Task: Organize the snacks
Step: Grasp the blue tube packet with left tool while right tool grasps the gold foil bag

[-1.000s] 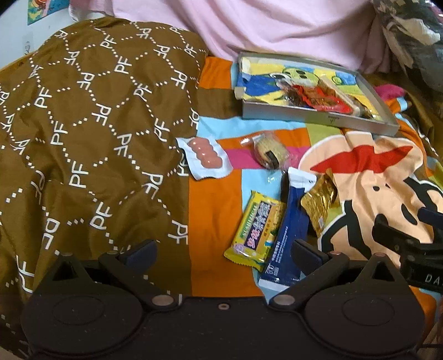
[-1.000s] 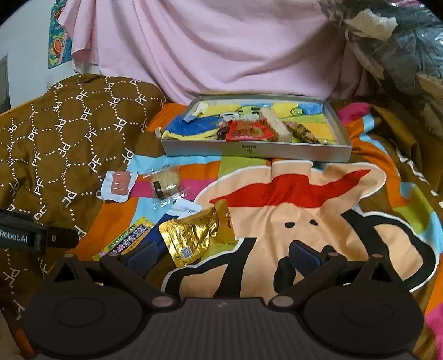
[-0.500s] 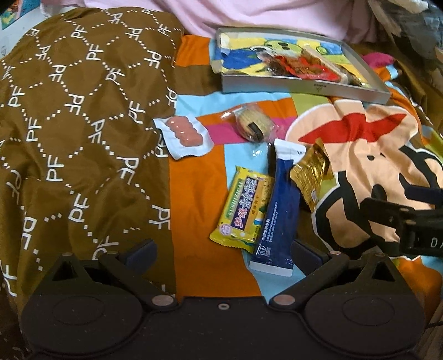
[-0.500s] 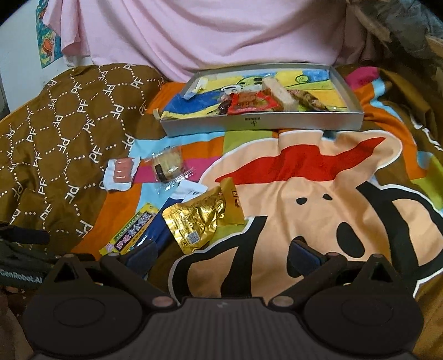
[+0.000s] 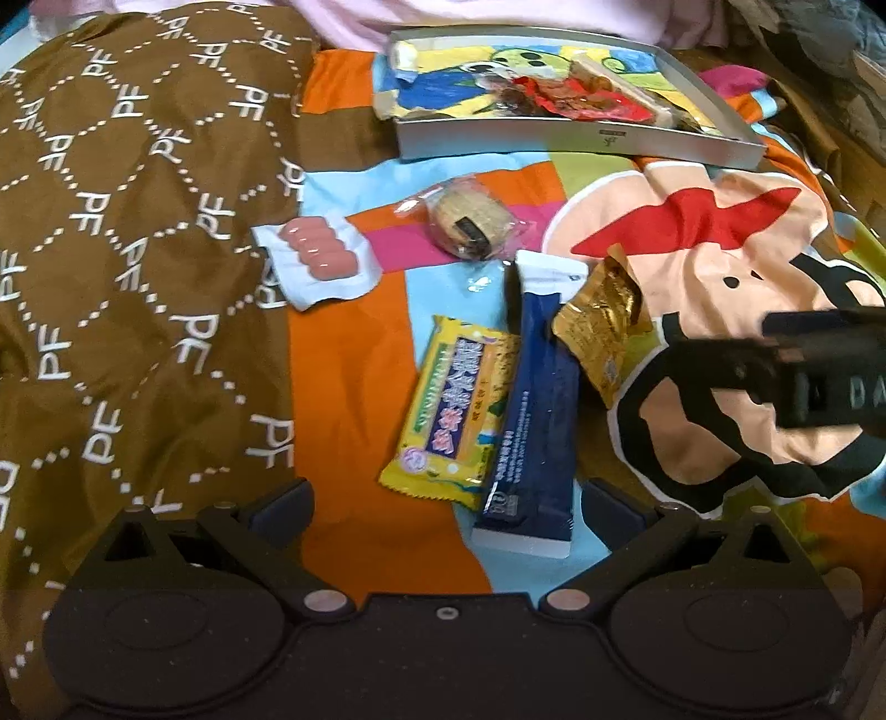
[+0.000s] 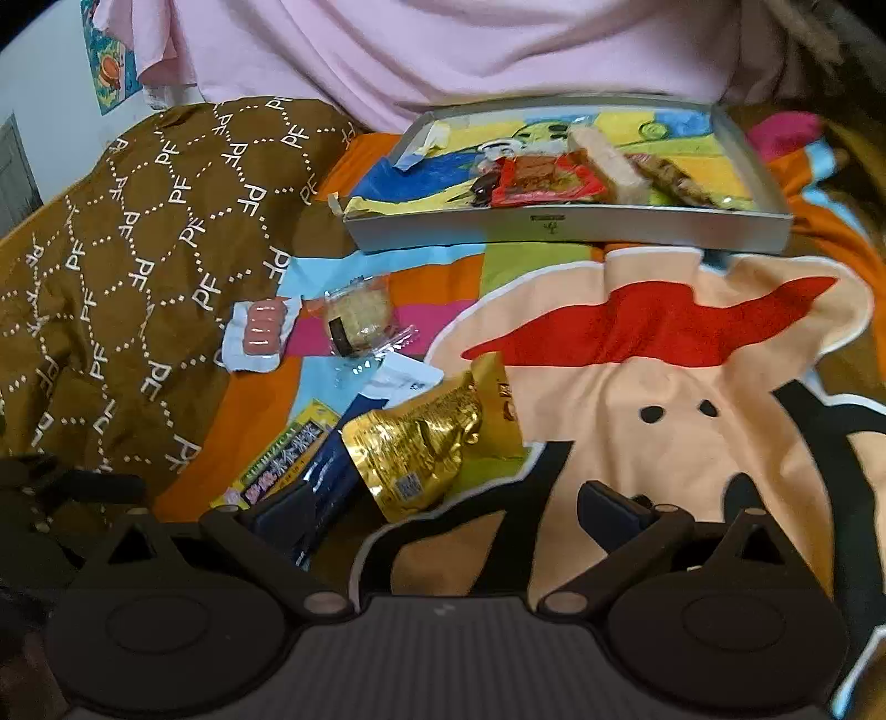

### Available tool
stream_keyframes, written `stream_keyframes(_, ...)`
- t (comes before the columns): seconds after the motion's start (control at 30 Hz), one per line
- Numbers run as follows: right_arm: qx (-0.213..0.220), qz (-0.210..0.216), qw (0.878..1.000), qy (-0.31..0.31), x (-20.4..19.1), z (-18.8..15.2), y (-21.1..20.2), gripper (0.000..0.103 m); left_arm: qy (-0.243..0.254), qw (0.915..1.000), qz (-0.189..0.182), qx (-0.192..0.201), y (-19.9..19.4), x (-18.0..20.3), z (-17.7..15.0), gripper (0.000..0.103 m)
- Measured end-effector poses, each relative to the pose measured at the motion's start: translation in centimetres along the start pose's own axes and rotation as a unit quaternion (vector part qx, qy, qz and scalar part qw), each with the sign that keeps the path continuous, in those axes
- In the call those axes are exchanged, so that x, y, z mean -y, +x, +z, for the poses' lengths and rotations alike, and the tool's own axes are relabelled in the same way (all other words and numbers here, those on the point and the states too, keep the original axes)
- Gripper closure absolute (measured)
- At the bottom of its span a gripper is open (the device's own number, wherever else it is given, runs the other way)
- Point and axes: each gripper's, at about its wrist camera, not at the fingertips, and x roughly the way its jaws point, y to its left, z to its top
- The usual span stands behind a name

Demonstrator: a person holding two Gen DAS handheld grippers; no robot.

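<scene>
Loose snacks lie on a colourful bedspread: a yellow packet (image 5: pixel 451 410), a dark blue bar (image 5: pixel 534 426), a gold foil pouch (image 5: pixel 601 327), a clear-wrapped cake (image 5: pixel 470 221) and a pack of pink sausages (image 5: pixel 318 257). A grey tray (image 5: pixel 576 141) at the back holds several snacks. My left gripper (image 5: pixel 446 504) is open, low over the yellow packet and blue bar. My right gripper (image 6: pixel 437 509) is open, just in front of the gold pouch (image 6: pixel 426 443), and shows as a dark shape at the right of the left wrist view (image 5: pixel 819 360).
A brown patterned quilt (image 5: pixel 127 221) covers the left side. Pink cloth (image 6: pixel 443 50) hangs behind the tray (image 6: pixel 565 227). The cartoon-face part of the bedspread (image 6: pixel 664 399) lies to the right of the snacks.
Both grippers have moved forward and lower toward the loose snacks. The right gripper has come closer to the gold pouch. Both jaws stay open.
</scene>
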Motion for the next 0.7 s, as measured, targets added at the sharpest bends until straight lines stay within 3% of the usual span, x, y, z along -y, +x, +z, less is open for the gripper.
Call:
stream_keyframes(0.23,-0.037,0.102,0.991,0.075,1.8,2.0,4.0,0.0,0.019,0.9997,-0.015,0.002,1.6,0.7,1.2,0.001)
stream_keyframes(0.43,-0.066,0.106,0.983,0.132,2.4,2.4,7.5,0.0,0.043,0.9987,-0.028,0.005,2.7,1.8,1.6,0.001)
stream_keyframes(0.7,-0.076,0.122,0.968,0.207,4.5,2.1,8.9,0.002,0.072,0.9967,-0.033,0.02,3.5,3.1,1.8,0.001)
